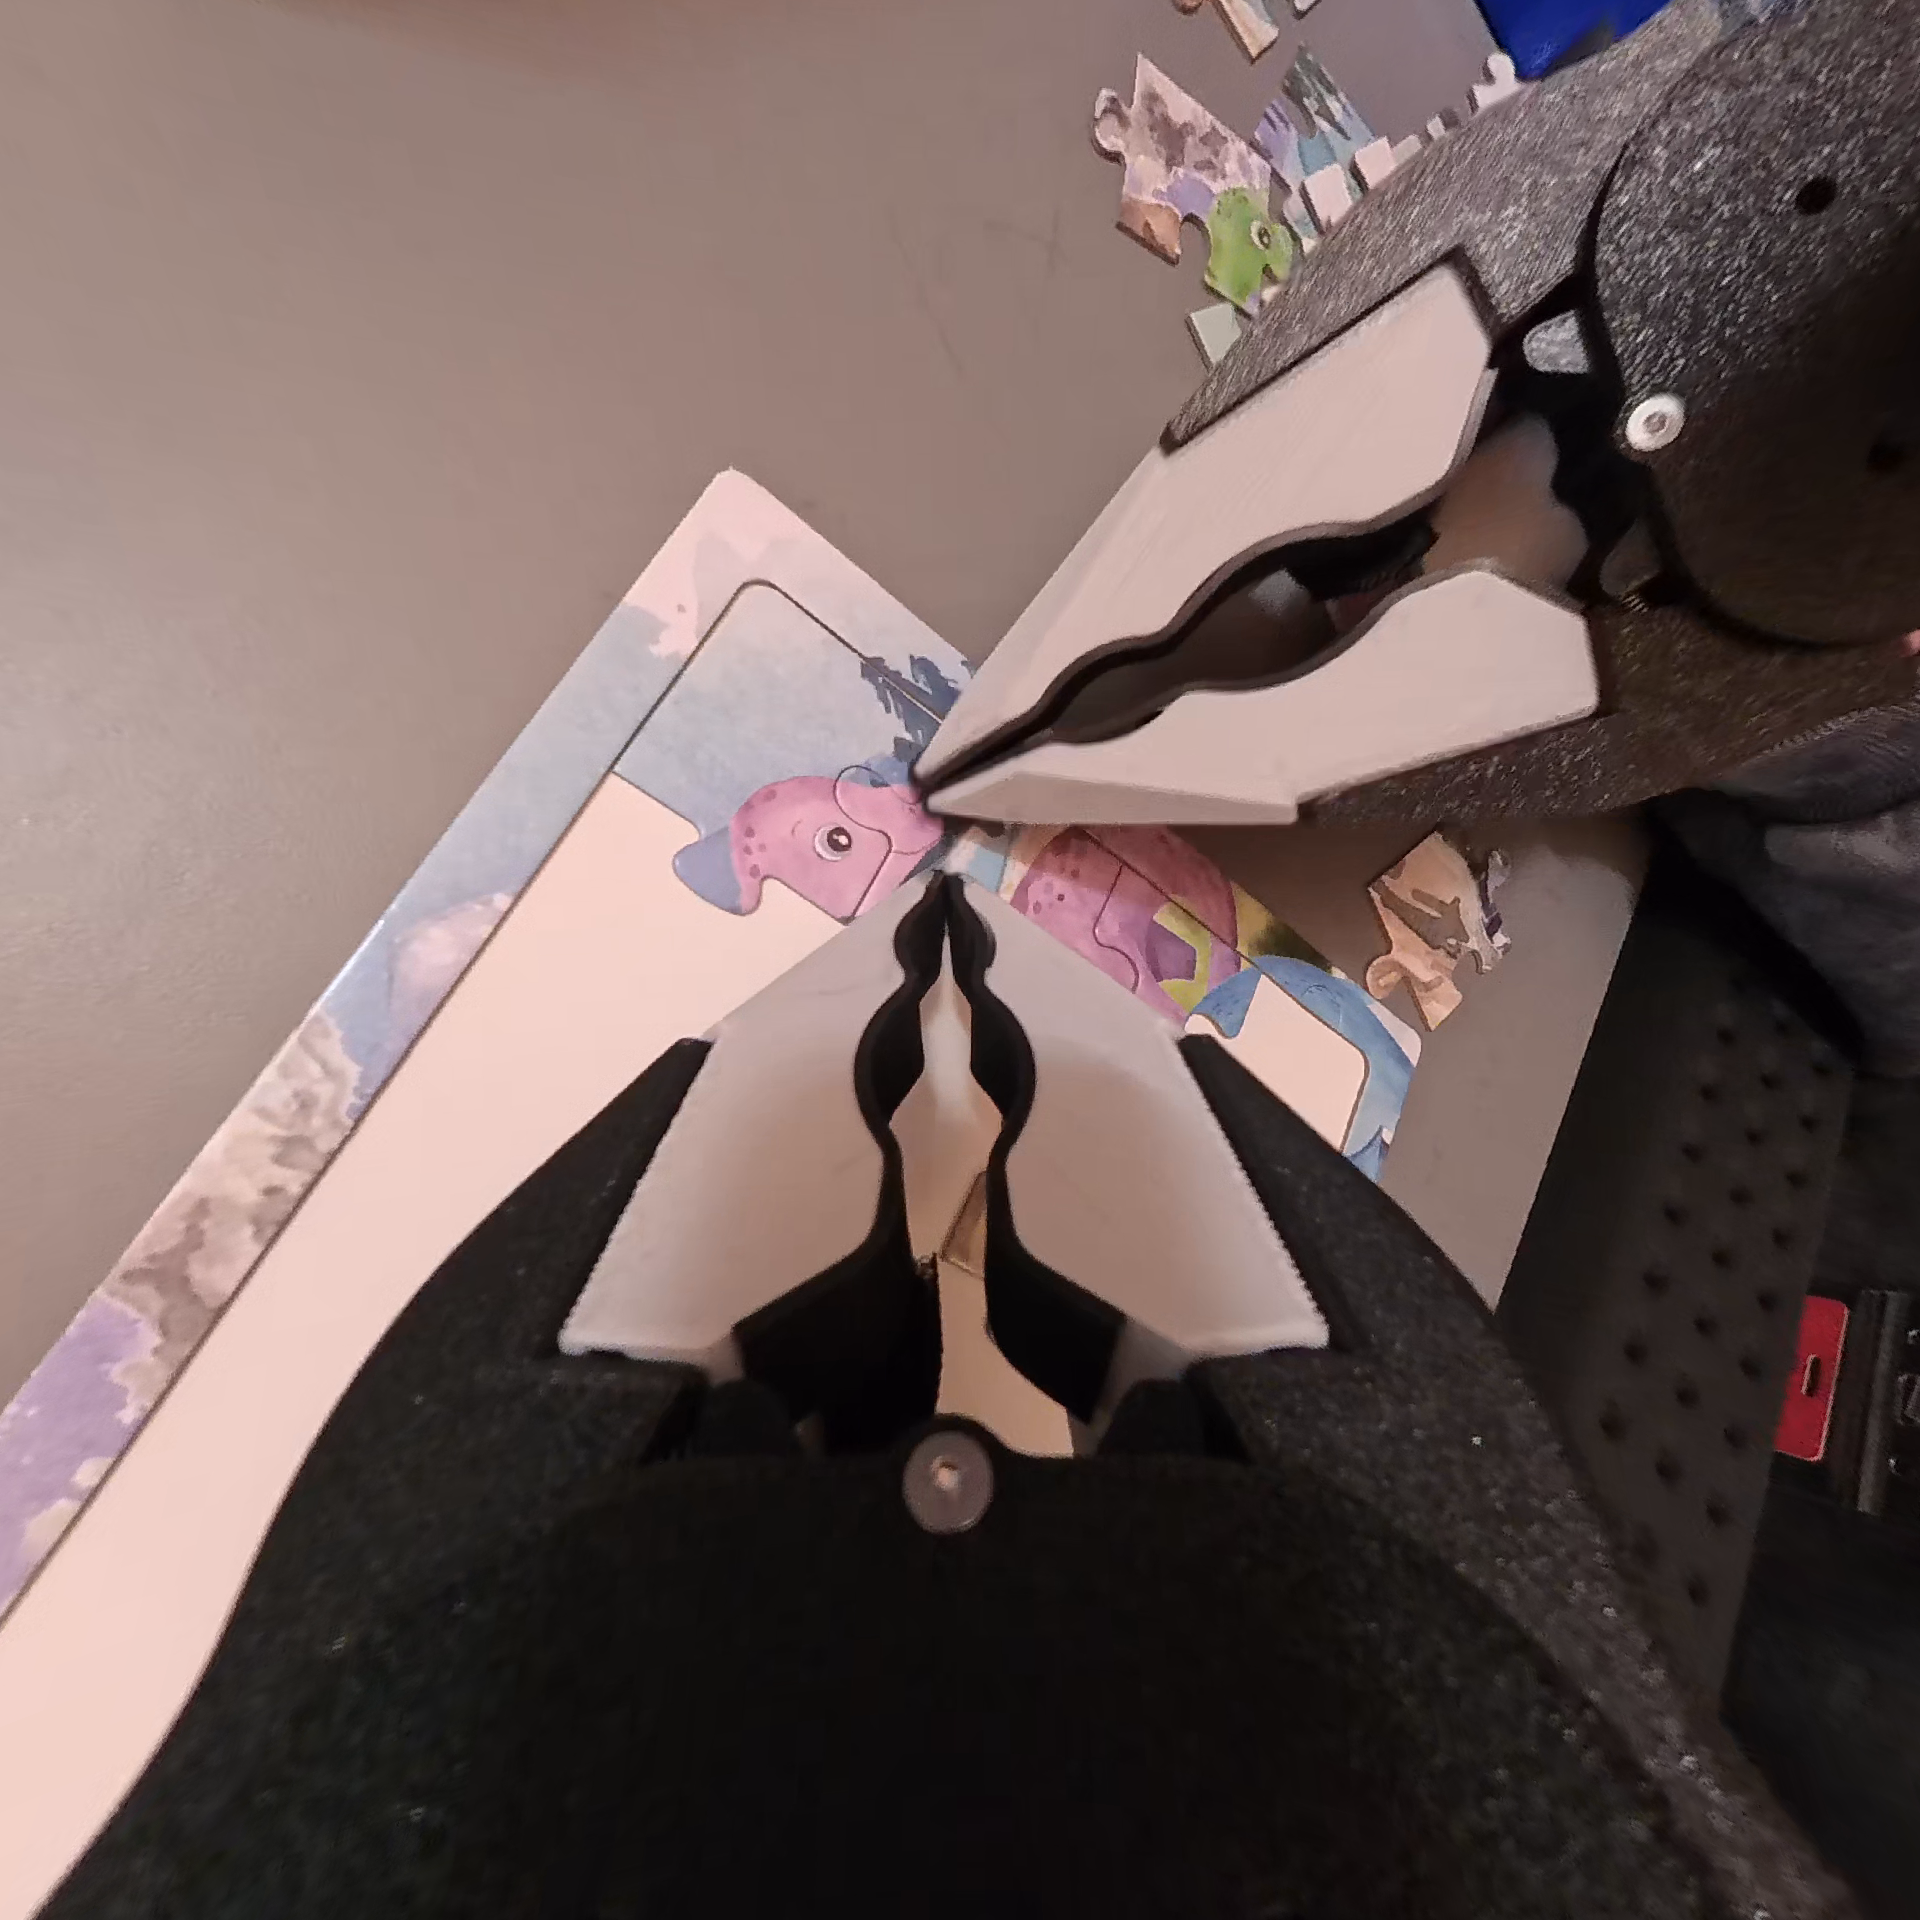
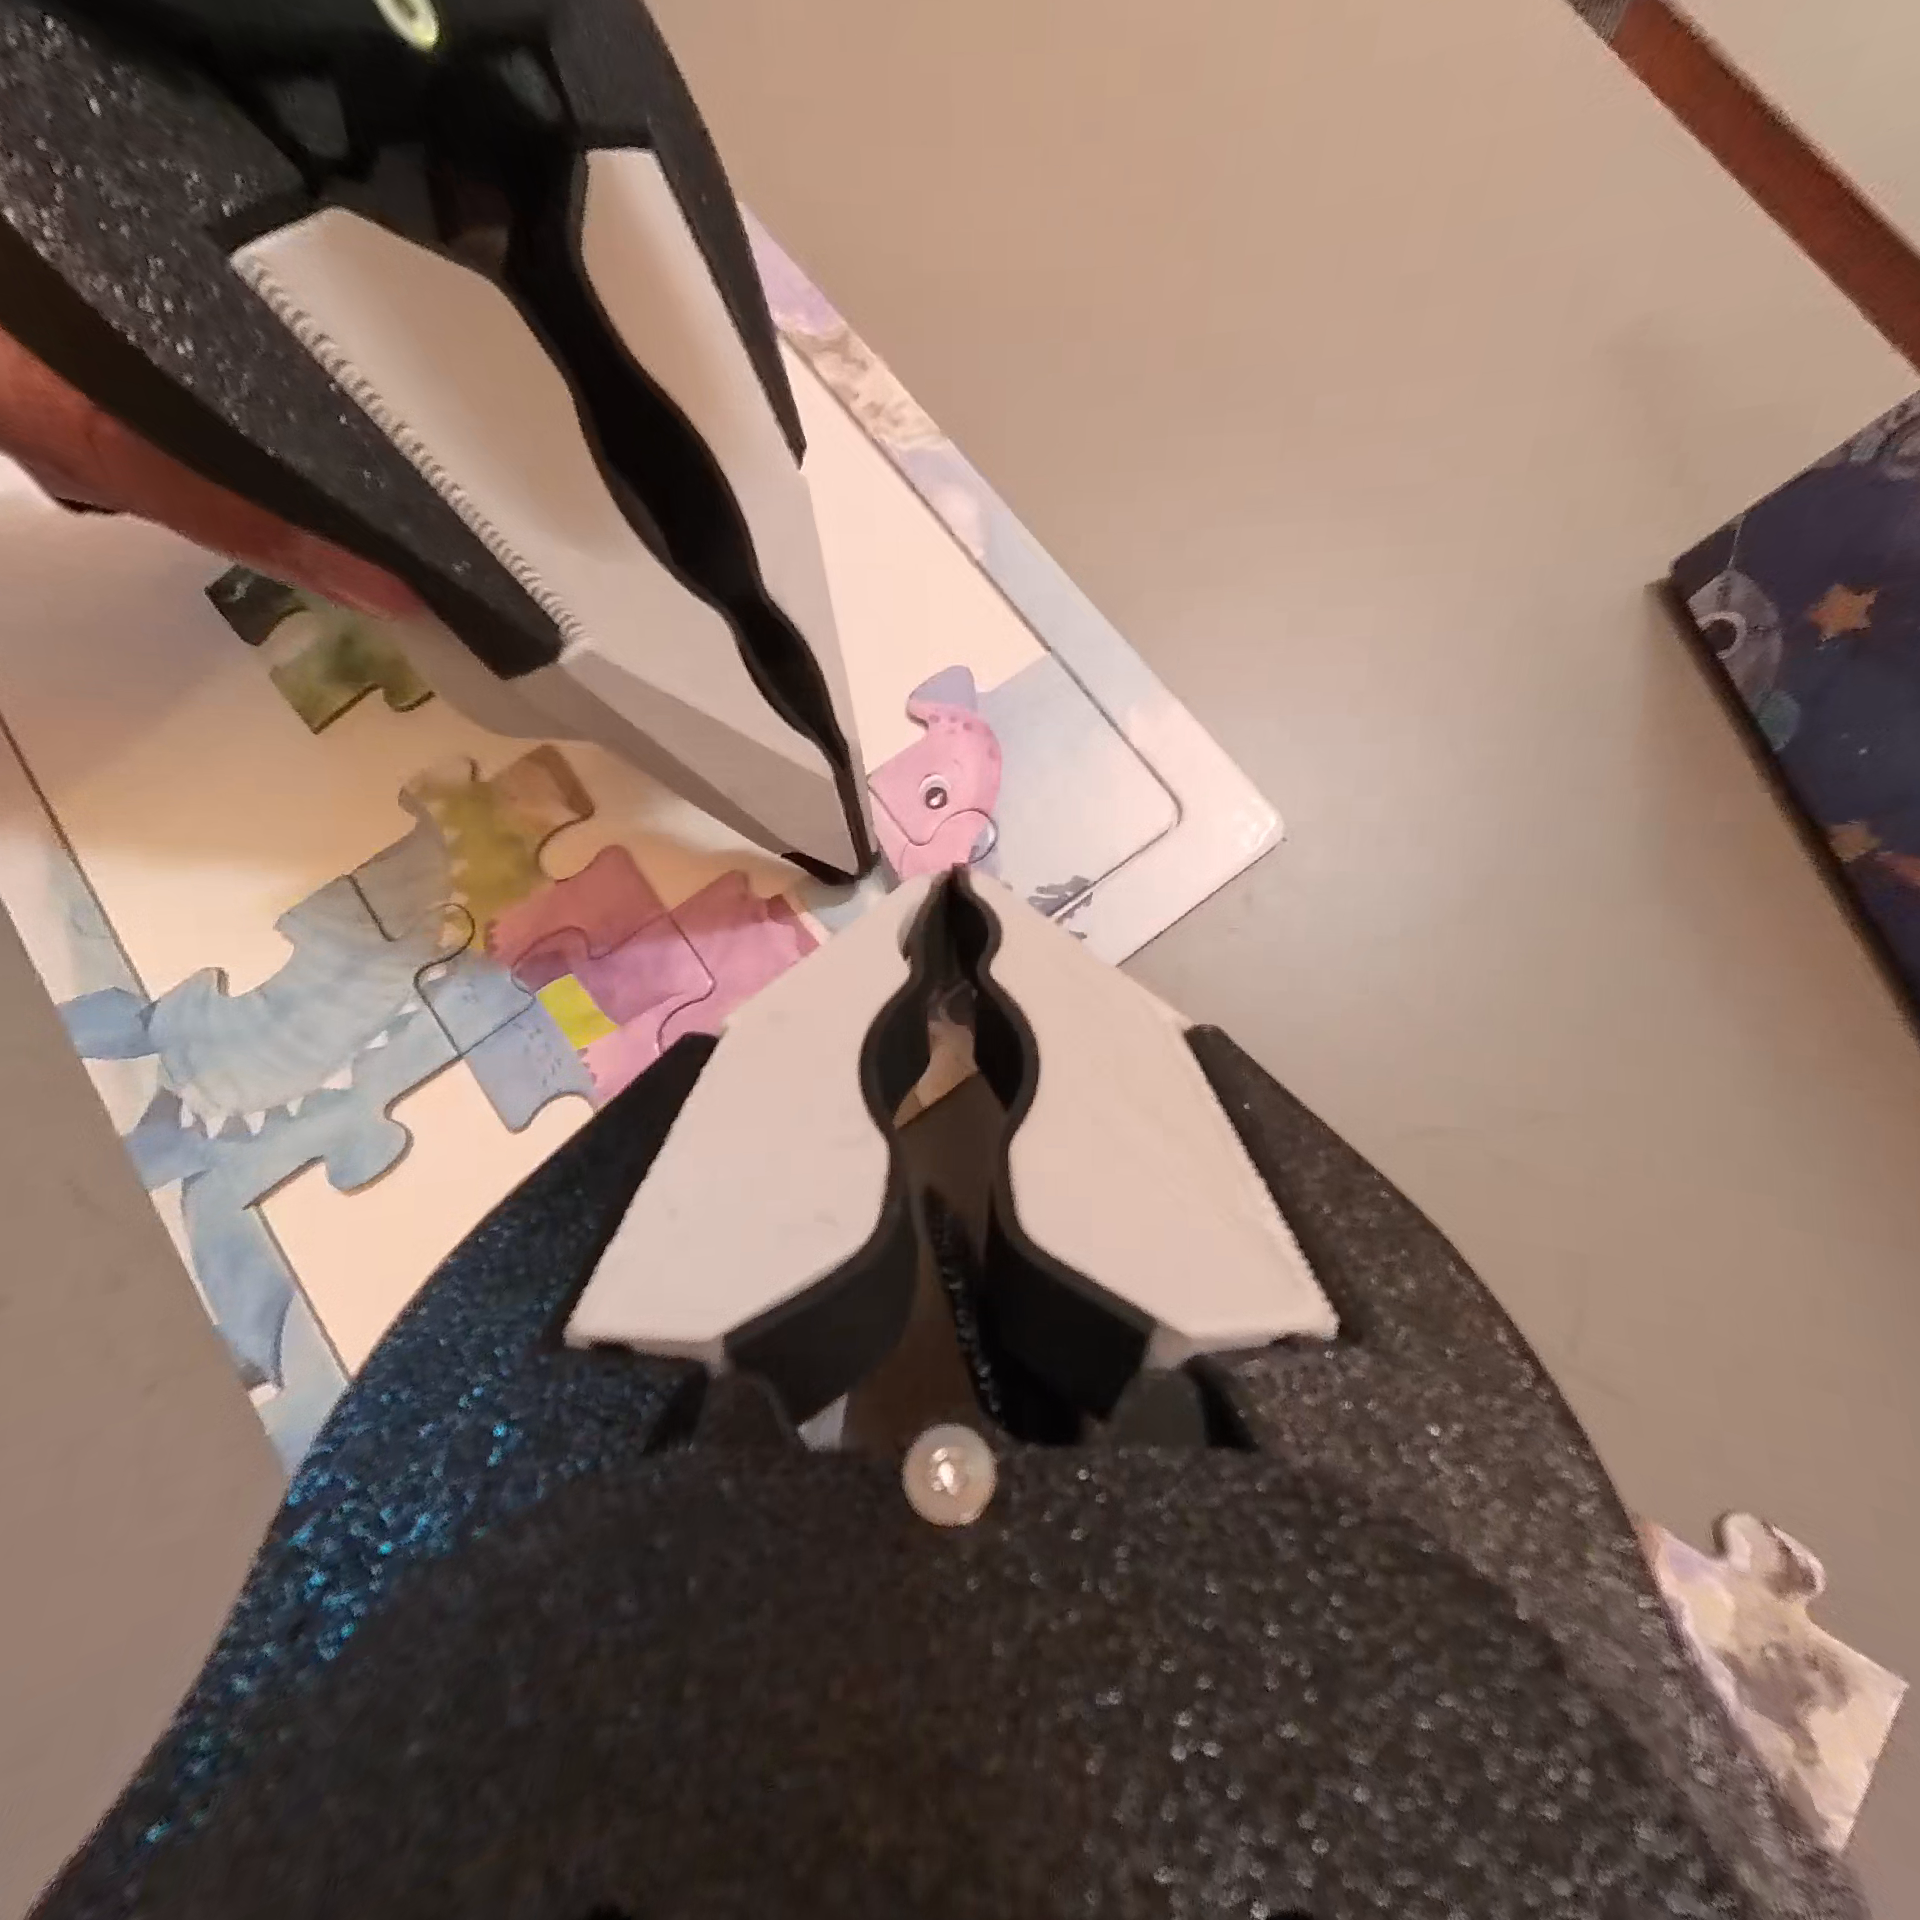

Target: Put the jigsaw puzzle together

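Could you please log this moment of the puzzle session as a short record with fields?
surface: grey table
puzzle tray: partly filled; pink dinosaur head piece seated
left gripper: shut, tips down by the pink pieces
right gripper: shut, tips meeting the left's at the same spot
held piece: none seen
loose pieces: green dinosaur piece and brown piece off the tray

The left wrist view is taken from close above the puzzle tray, looking along the left gripper toward its upper corner. The right wrist view is aimed from roughly the opposite side along the right gripper. The pink dinosaur head is shared, and each opposing gripper is seen.
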### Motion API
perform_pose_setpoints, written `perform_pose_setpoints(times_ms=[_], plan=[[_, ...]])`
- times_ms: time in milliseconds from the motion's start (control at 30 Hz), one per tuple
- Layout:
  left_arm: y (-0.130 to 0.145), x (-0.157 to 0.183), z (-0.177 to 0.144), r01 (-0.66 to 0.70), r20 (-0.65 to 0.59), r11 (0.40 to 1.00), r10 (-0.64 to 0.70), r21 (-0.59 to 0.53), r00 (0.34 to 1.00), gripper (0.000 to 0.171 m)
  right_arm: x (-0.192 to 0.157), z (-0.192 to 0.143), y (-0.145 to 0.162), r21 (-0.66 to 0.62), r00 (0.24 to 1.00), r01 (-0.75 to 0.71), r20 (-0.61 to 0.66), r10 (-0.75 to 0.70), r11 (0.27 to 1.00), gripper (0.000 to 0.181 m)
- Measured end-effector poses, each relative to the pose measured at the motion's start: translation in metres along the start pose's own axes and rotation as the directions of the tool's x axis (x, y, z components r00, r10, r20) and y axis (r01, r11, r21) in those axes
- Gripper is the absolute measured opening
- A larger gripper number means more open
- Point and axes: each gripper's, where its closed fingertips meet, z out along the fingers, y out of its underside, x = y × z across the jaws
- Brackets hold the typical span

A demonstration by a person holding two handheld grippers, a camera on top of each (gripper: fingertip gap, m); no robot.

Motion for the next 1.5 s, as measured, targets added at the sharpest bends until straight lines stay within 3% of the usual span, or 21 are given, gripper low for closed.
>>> perform_pose_setpoints(times_ms=[133,233,333,467,633,733,800,933,1133,1367,1500], plan=[[0.000,0.000,0.001,0.006,-0.002,1.000,-0.006,0.002,1.000,0.000,-0.006,-0.024,-0.018,0.109,1.000,0.007,0.017,-0.009,0.994,0.000],[0.000,0.002,-0.001,0.011,-0.013,1.000,-0.011,0.005,1.000,0.000,-0.019,-0.026,-0.003,0.057,0.997,0.047,0.052,-0.050,0.997,0.000],[0.004,0.023,-0.010,-0.007,-0.115,1.000,0.006,-0.004,0.993,0.000,-0.022,-0.017,0.018,-0.010,0.997,0.060,0.053,-0.060,0.998,0.000],[0.025,0.033,0.000,-0.097,-0.121,0.989,0.083,-0.114,0.989,0.000,-0.022,-0.016,0.020,-0.005,0.995,0.036,0.088,-0.035,0.999,0.000],[0.024,0.035,0.003,-0.109,-0.108,0.988,0.097,-0.109,0.989,0.000,-0.018,-0.025,0.019,0.011,0.996,0.014,0.087,-0.015,1.000,0.000],[0.020,0.047,-0.016,-0.161,-0.135,0.985,0.153,-0.053,0.979,0.000,-0.006,-0.035,0.023,0.005,0.996,-0.045,0.074,0.045,0.999,0.000],[0.031,0.050,-0.027,-0.165,-0.160,0.984,0.152,-0.071,0.975,0.000,-0.001,-0.036,0.036,-0.044,0.995,-0.064,0.069,0.067,0.997,0.000],[0.055,0.045,-0.016,-0.151,-0.183,0.975,0.120,-0.163,0.976,0.000,-0.002,-0.035,0.043,-0.084,0.995,-0.053,0.084,0.060,0.995,0.000],[0.051,0.058,-0.001,-0.171,-0.232,0.972,0.131,-0.163,0.964,0.000,-0.004,-0.034,0.043,-0.071,0.992,-0.071,0.101,0.078,0.995,0.000],[0.079,0.059,-0.029,-0.152,-0.217,0.967,0.107,-0.203,0.970,0.000,-0.018,-0.047,0.048,-0.091,0.985,-0.023,0.168,0.039,0.996,0.000],[0.091,0.058,-0.029,-0.108,-0.197,0.972,0.066,-0.211,0.978,0.000,-0.029,-0.047,0.057,-0.133,0.976,-0.009,0.212,0.038,0.991,0.000]])
